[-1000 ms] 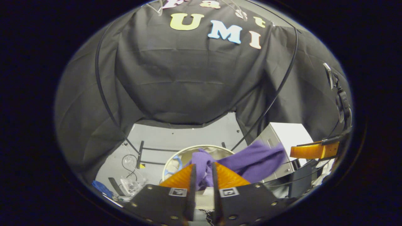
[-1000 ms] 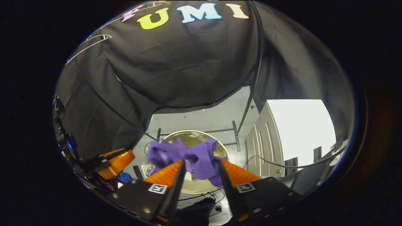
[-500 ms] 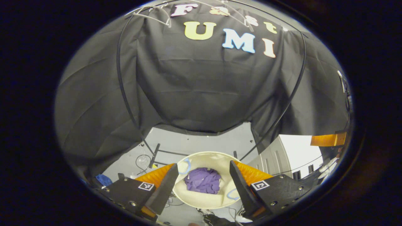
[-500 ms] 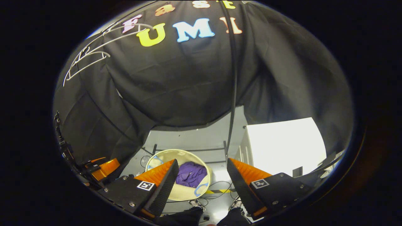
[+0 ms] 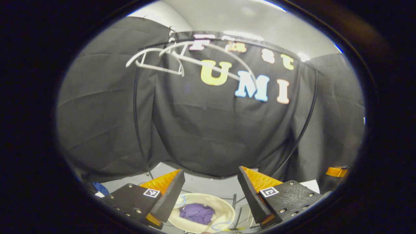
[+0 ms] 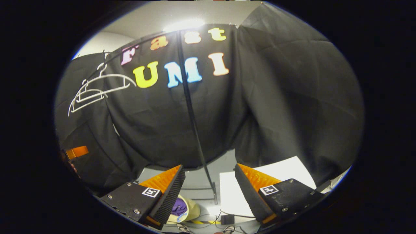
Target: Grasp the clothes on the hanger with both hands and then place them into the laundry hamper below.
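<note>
Purple clothes (image 5: 197,213) lie bunched inside the cream laundry hamper (image 5: 224,211) on the grey floor, low and near in the left gripper view; the same garment (image 6: 177,206) shows in the hamper (image 6: 192,208) at the bottom of the right gripper view, just left of a white cabinet (image 6: 260,182). Left gripper (image 5: 210,190) has its fingers spread wide with nothing between them; right gripper (image 6: 209,185) likewise gapes and carries nothing; white hangers (image 5: 162,60) hang bare on the black rail, up and far left. Judged: placing step looks complete; the next move calls only for a check that no cloth drapes over the hamper rim.
</note>
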